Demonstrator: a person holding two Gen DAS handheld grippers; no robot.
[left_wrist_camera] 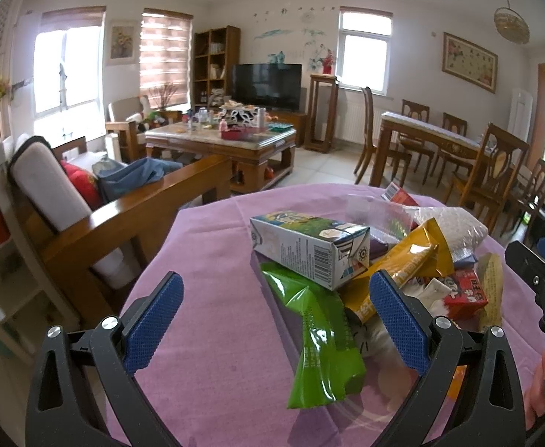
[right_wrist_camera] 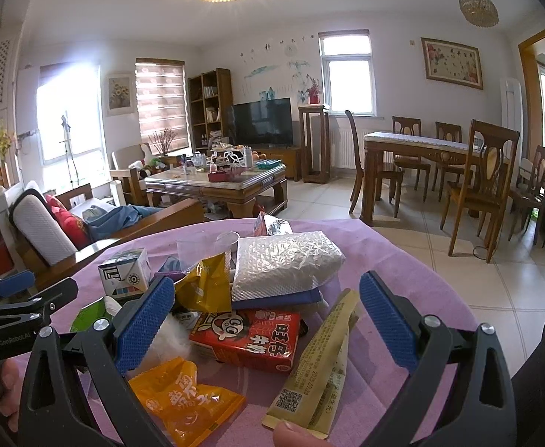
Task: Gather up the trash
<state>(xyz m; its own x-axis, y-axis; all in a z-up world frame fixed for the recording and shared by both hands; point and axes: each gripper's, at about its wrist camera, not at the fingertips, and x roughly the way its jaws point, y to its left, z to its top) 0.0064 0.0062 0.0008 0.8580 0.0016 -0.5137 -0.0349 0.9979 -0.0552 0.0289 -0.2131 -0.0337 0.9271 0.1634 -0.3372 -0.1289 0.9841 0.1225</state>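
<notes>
Left gripper (left_wrist_camera: 276, 316), right gripper (right_wrist_camera: 267, 320): jaws wide apart.

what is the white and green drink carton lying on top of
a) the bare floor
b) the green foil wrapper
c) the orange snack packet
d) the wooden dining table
b: in the left wrist view the white and green drink carton lies on its side with its lower edge over the upper end of the green foil wrapper, both on the round table's purple cloth.
</notes>
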